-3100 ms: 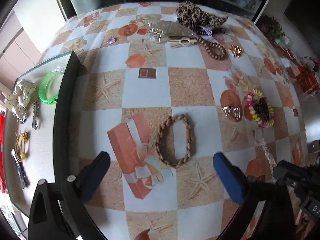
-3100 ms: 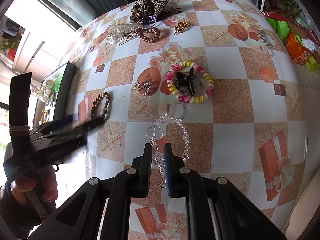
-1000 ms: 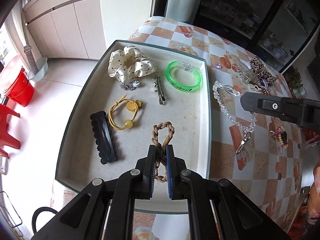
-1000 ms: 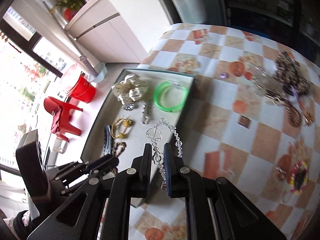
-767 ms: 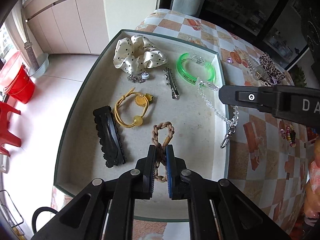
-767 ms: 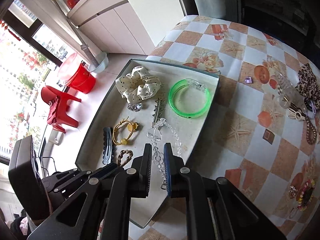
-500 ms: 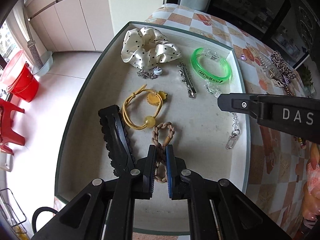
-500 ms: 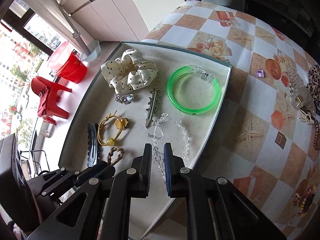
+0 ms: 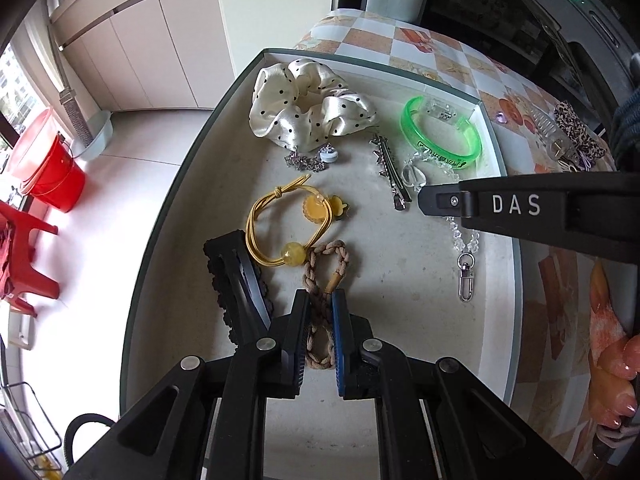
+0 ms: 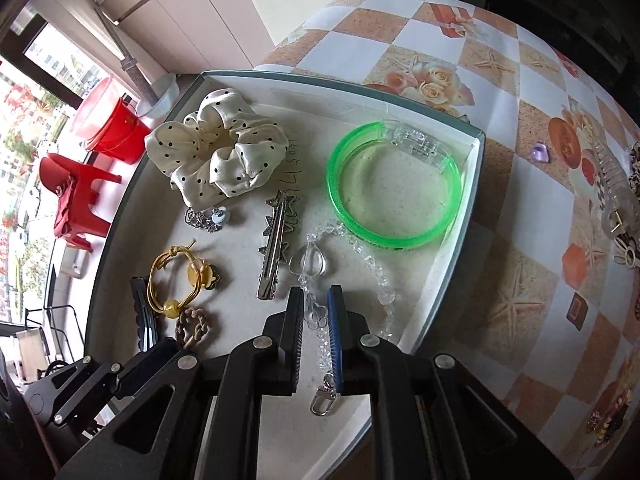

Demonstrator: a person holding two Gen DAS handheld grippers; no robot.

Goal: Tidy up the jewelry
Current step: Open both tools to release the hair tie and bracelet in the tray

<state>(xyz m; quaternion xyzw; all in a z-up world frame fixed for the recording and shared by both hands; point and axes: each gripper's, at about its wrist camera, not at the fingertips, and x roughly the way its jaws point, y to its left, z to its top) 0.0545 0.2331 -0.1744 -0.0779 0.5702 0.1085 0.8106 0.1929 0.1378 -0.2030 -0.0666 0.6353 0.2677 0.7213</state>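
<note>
My left gripper is shut on a tan braided cord bracelet, low over the floor of a shallow grey tray. The bracelet's loop reaches a yellow elastic hair tie. My right gripper is shut on a clear crystal bead chain, whose glass heart lies on the tray beside a green bangle. The chain's metal clasp hangs below the fingers. In the left wrist view the right gripper's black finger crosses from the right, with the clasp under it.
The tray also holds a dotted cream scrunchie, a silver star hair clip, a small charm and a black claw clip. More jewelry lies on the checked tablecloth at the right. A person's fingers show at the right edge.
Both grippers have come down closer to the tray, each keeping hold of its piece. The bead chain moved from over the tray's right rim to inside the tray, near the green bangle.
</note>
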